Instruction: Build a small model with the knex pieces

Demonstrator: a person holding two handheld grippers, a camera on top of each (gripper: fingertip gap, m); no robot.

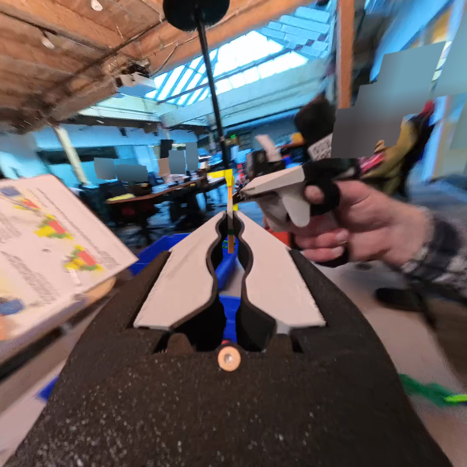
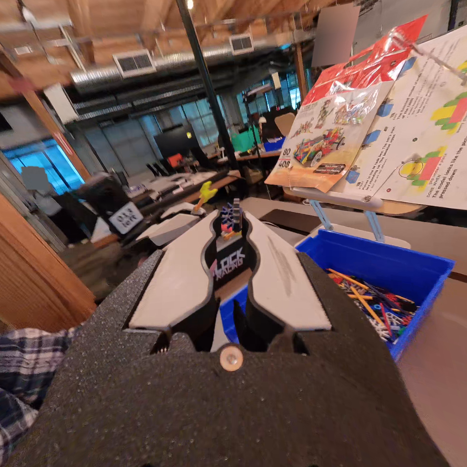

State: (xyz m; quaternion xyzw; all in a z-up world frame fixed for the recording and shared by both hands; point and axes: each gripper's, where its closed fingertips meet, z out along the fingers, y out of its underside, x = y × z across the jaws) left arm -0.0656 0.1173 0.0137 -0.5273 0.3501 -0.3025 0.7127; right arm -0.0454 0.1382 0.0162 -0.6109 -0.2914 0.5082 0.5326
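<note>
Workshop bench w/ blue bin [image 2: 374, 255]. Left tool [image 1: 230, 214] clamps orange rod [image 1: 230, 242]; right tool [image 2: 231, 212] clamps blue snowflake piece [image 2: 228, 213].

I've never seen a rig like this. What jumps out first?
The left claw pinches an upright orange rod with a yellow connector on top, and the right claw comes in from the right. In its own view, the right claw holds a small blue and grey piece, beside a blue bin of colourful parts.
</note>
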